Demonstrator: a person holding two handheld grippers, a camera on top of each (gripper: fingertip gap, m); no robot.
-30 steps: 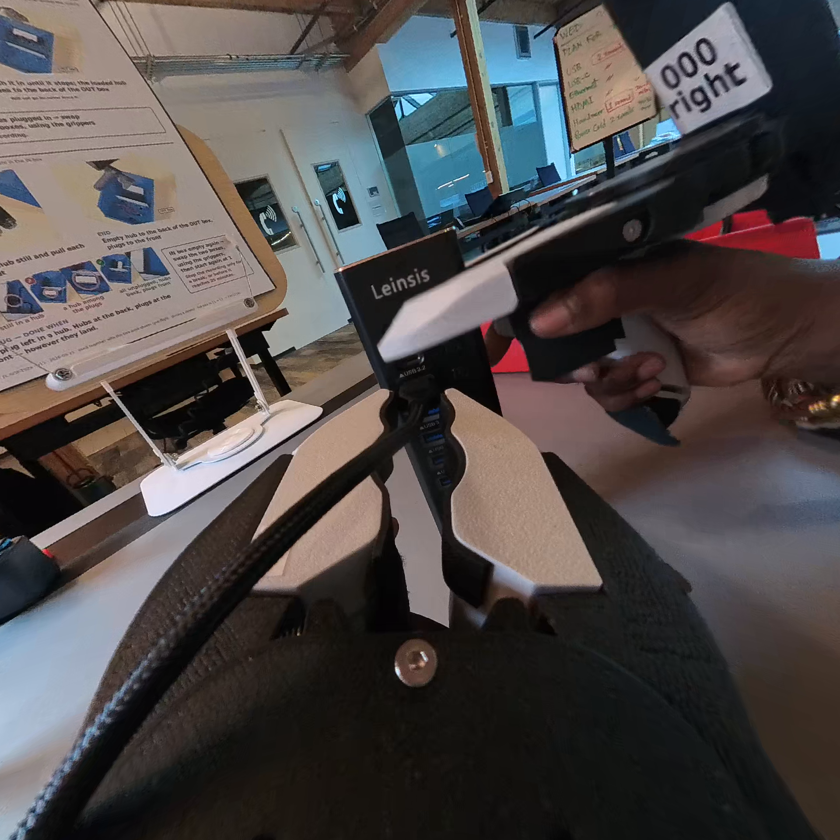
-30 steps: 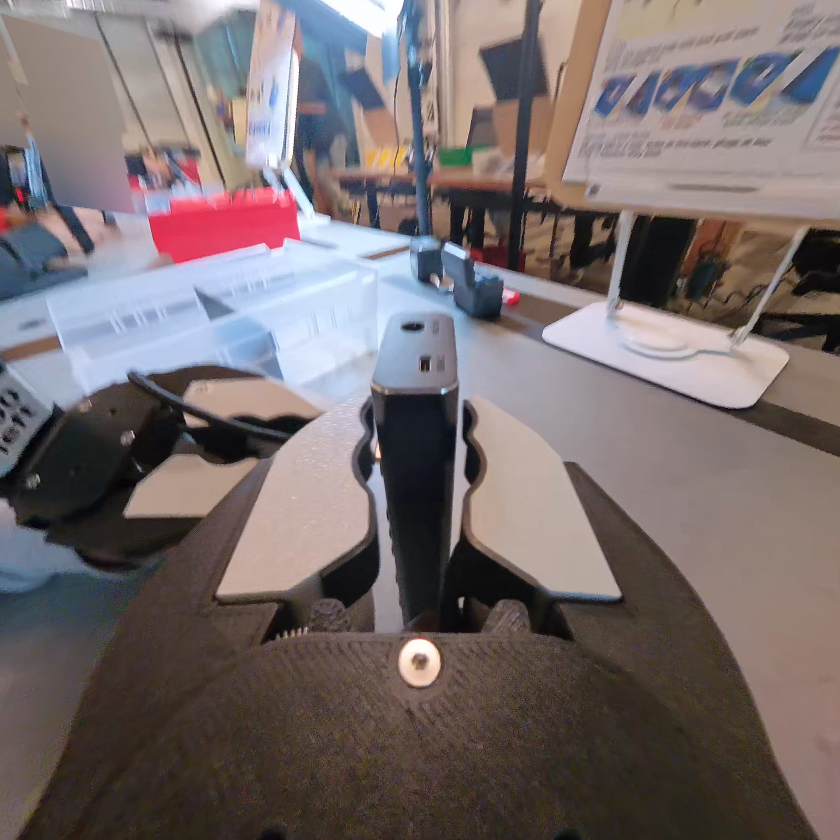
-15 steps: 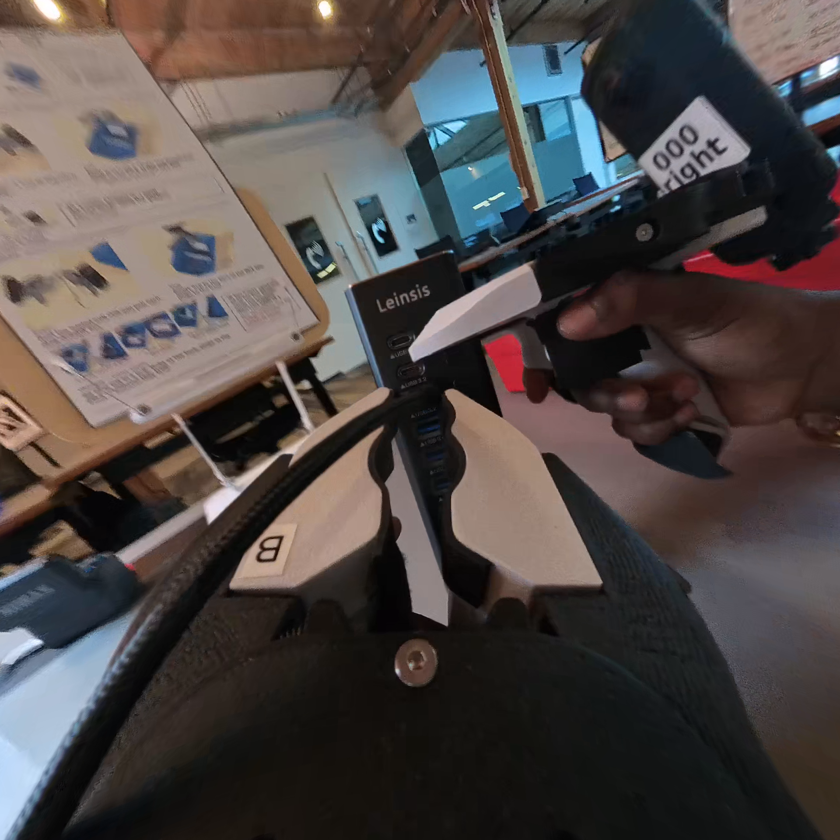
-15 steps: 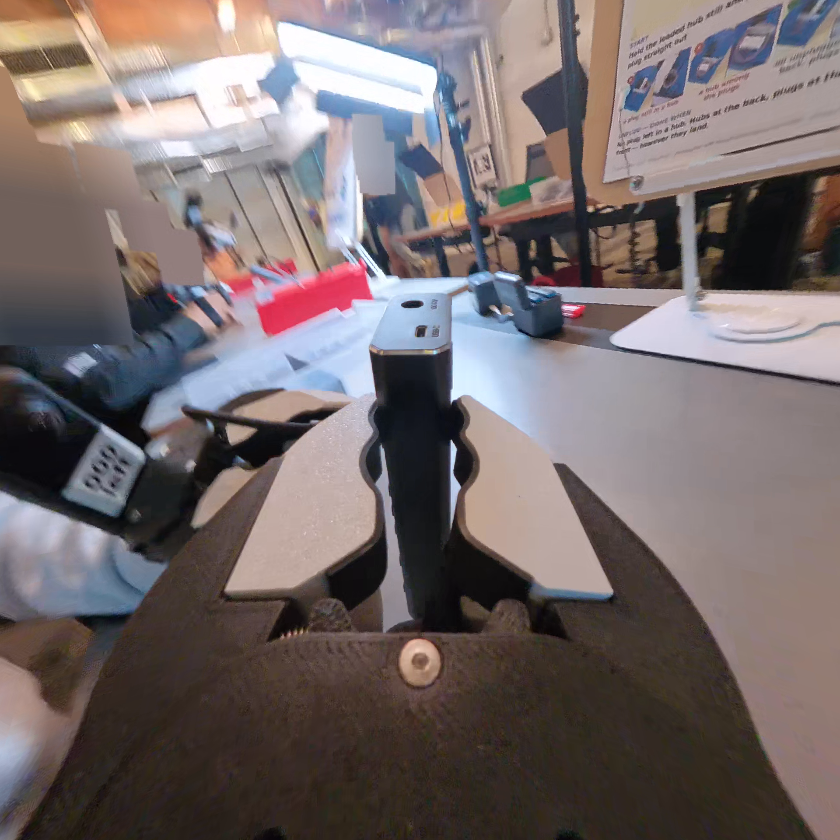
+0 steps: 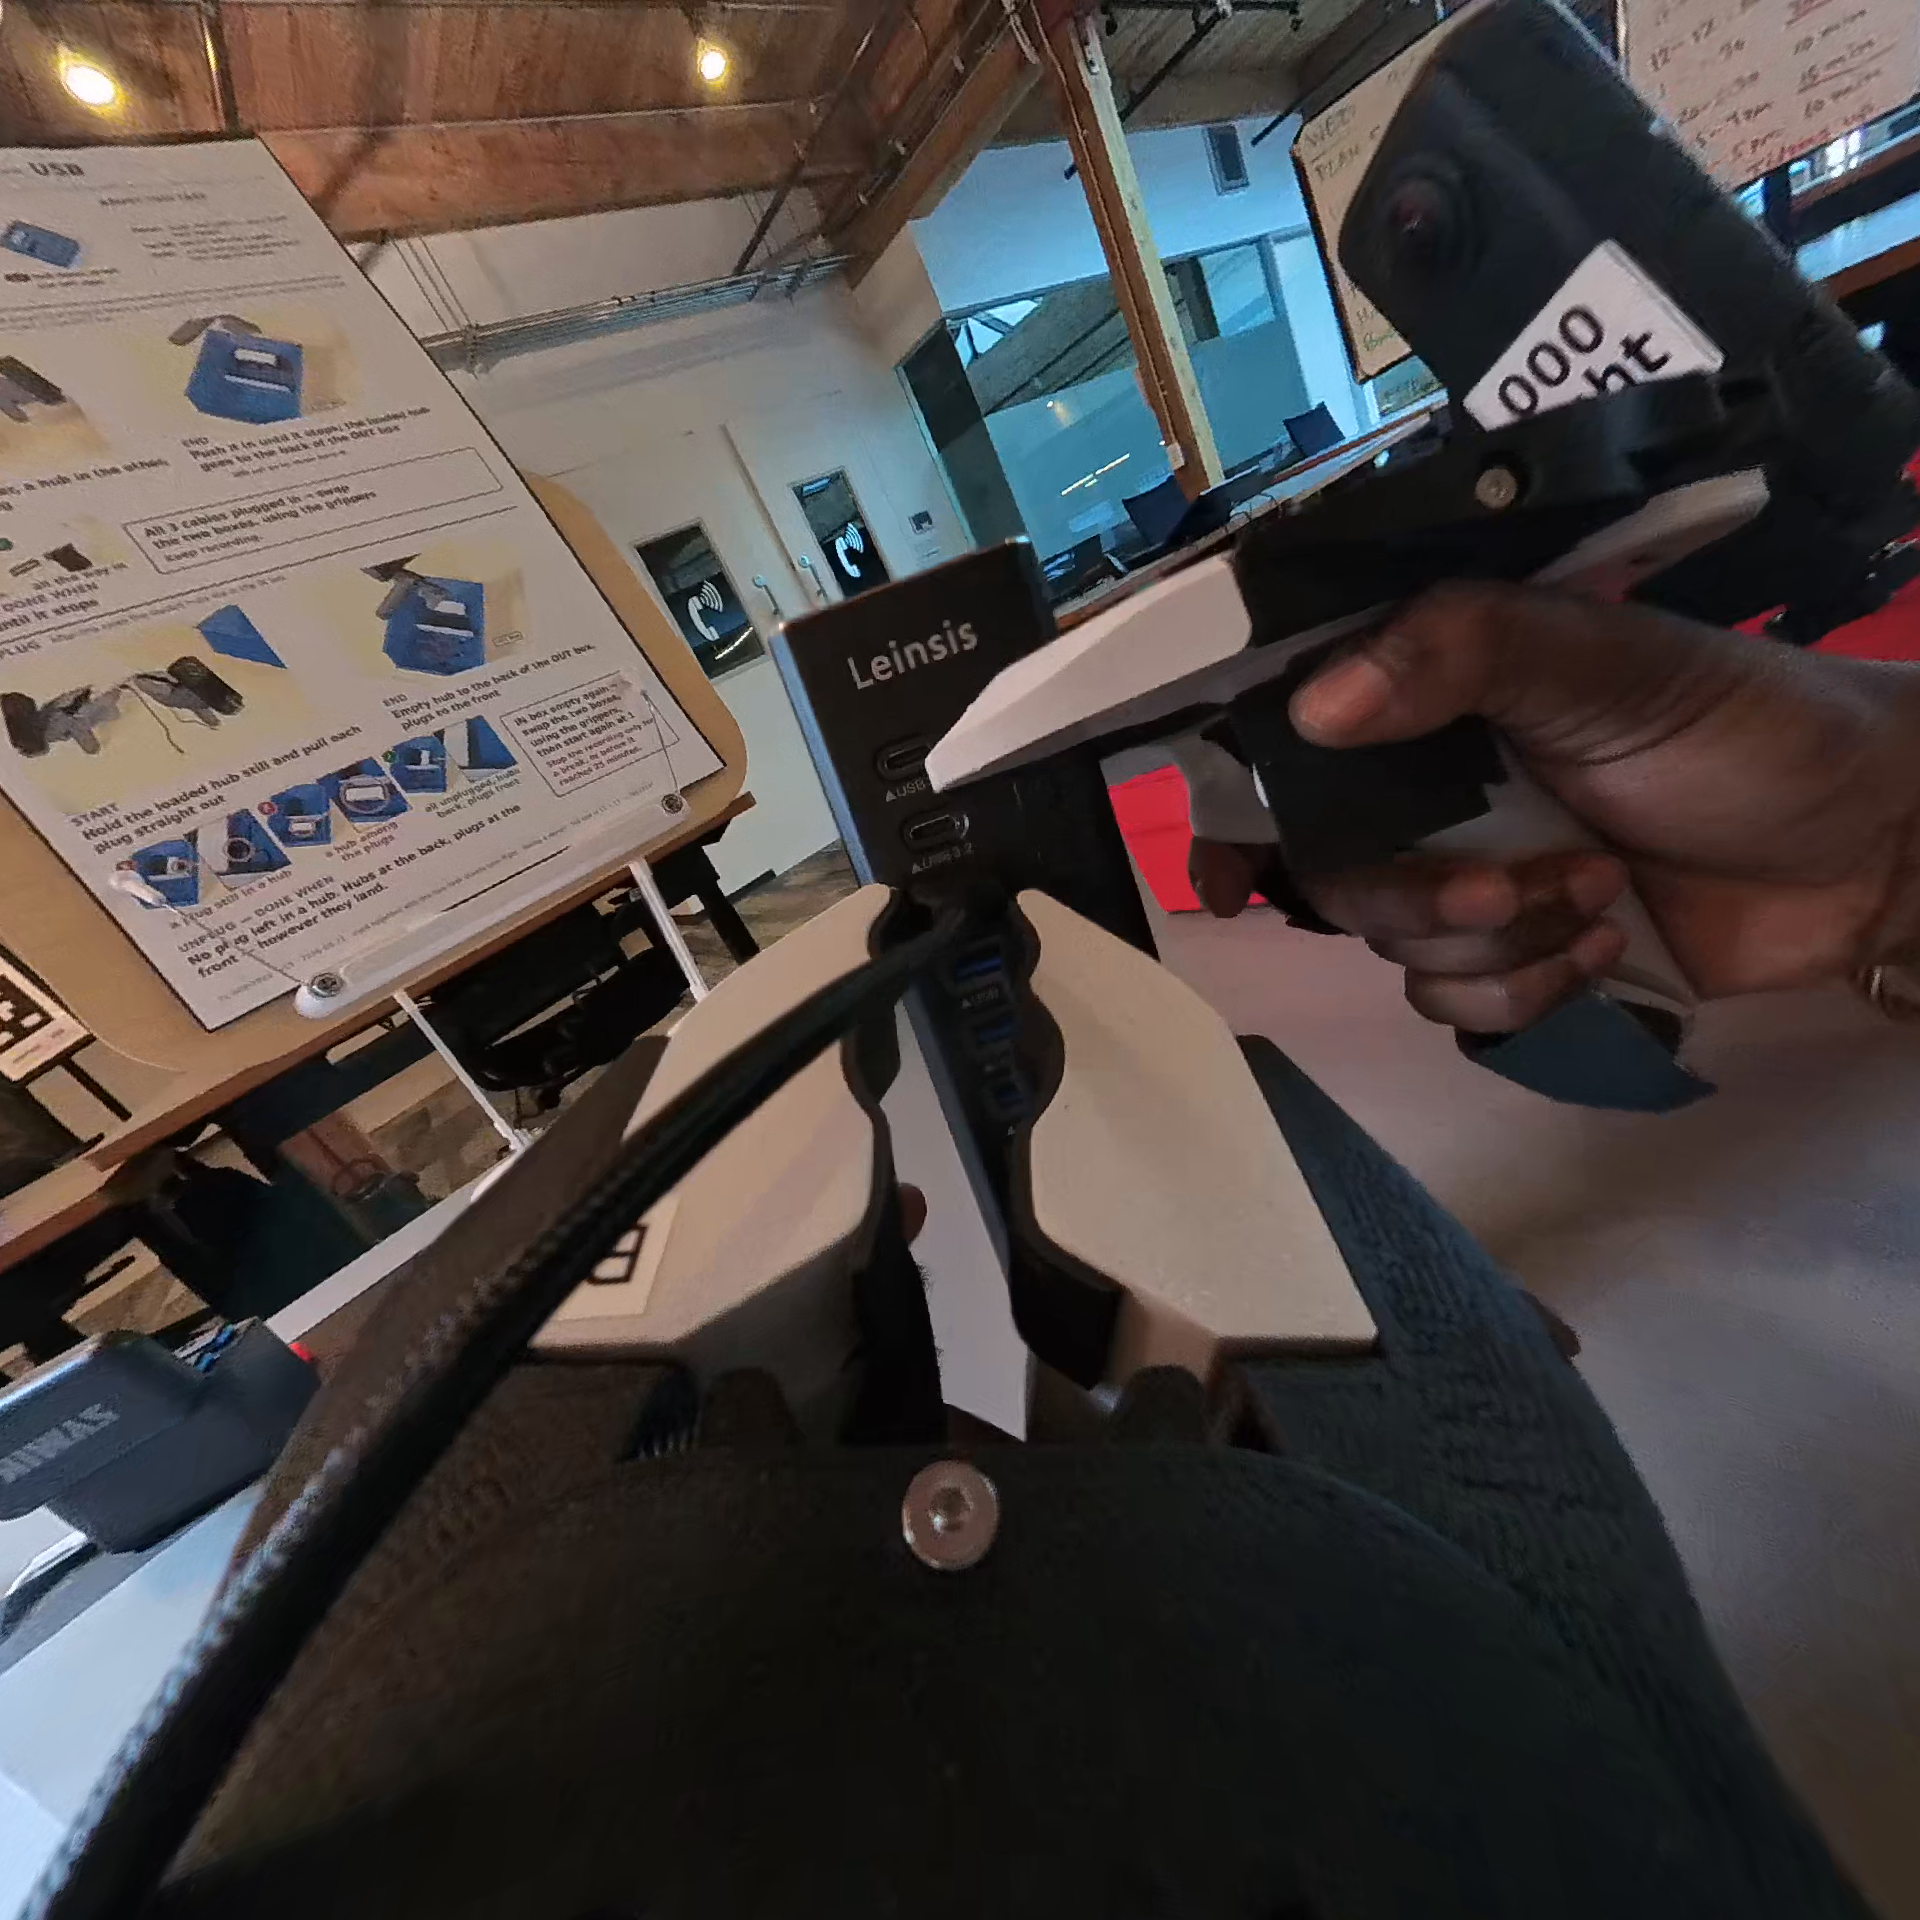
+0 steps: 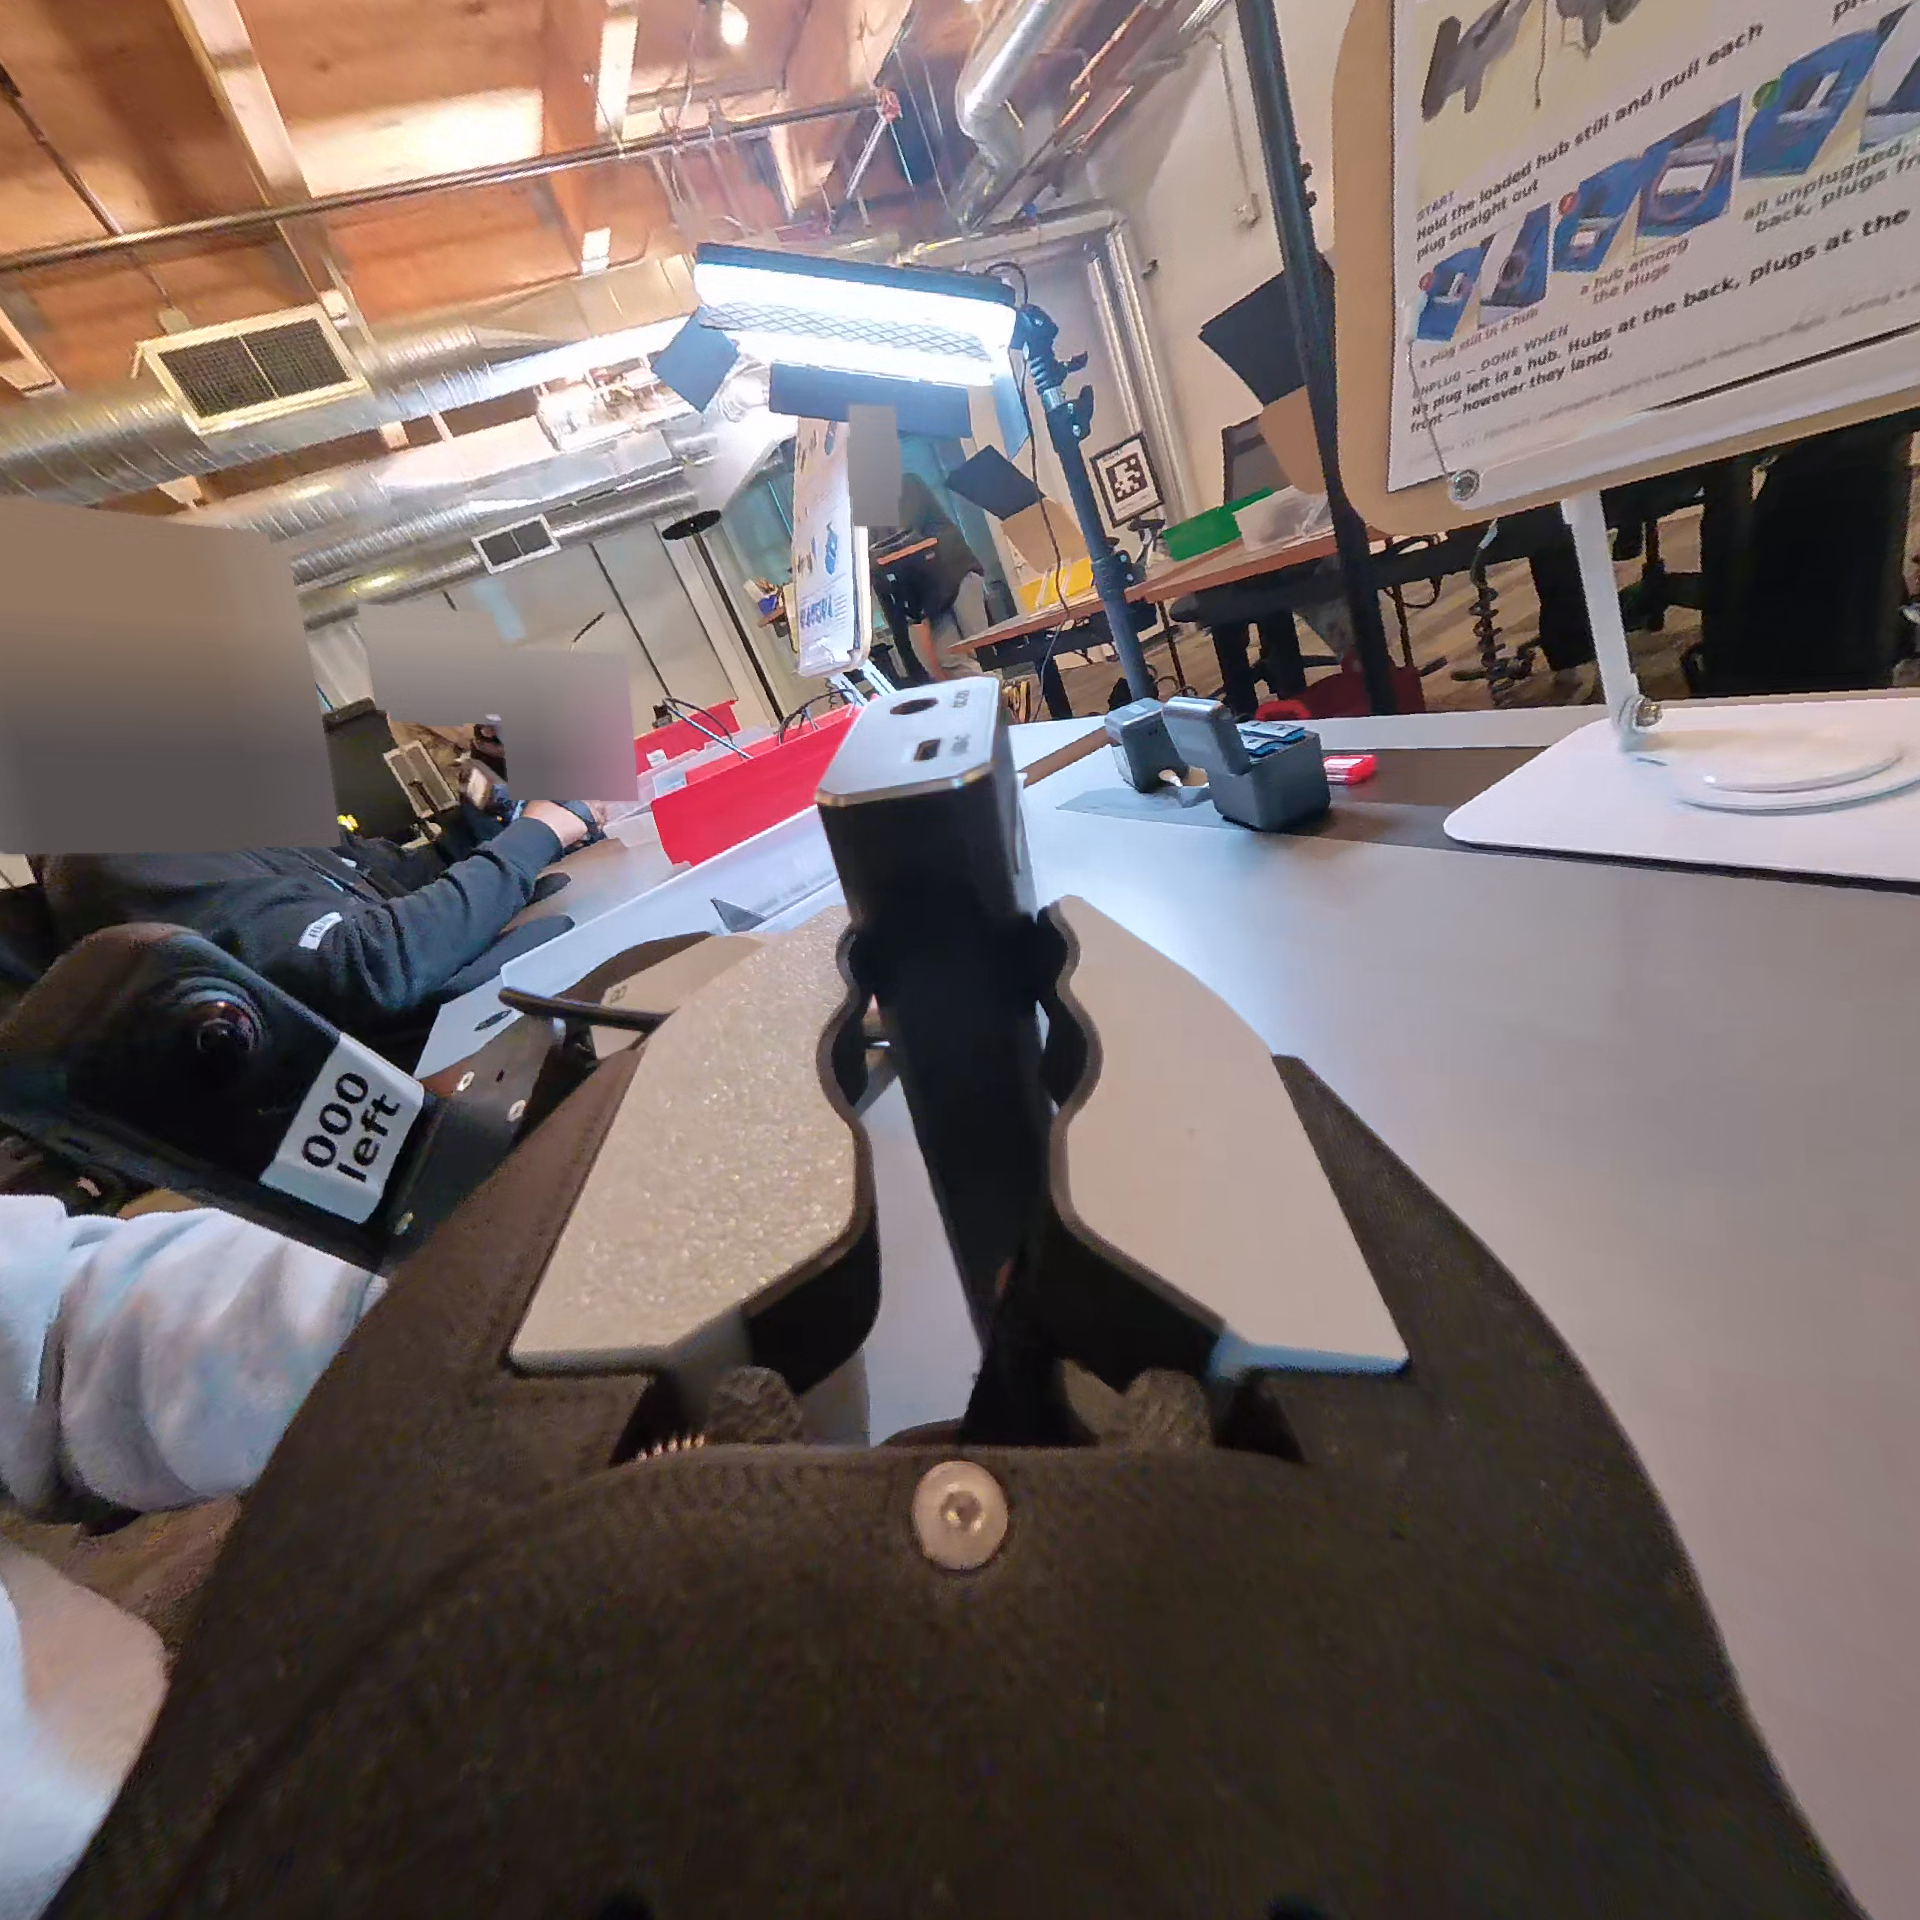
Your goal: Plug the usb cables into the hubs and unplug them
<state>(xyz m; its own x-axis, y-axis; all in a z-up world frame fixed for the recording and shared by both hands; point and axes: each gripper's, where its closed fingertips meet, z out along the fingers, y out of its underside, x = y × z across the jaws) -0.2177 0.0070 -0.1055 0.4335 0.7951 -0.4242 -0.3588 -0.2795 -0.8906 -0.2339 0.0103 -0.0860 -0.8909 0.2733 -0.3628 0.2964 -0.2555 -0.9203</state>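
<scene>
Upright, hub [image 6: 940,997] sits clamped in right tool [image 6: 951,1023]; left tool [image 5: 951,925] pinches cable [image 5: 665,1153] plug at its ports.

One hub [image 5: 940,727] stands upright, with one black cable [image 5: 644,1164] running to its face. Two empty oval ports [image 5: 914,790] show above the cable on that face. Two grippers: the left gripper [image 5: 951,930] near, the right gripper [image 6: 951,966] clamped on the hub. One poster board [image 5: 260,582] stands far left on one white stand [image 6: 1683,800]. Two small grey boxes [image 6: 1216,758] sit far back on the table [image 6: 1558,1143]. One red bin [image 6: 748,790] lies far left.
</scene>
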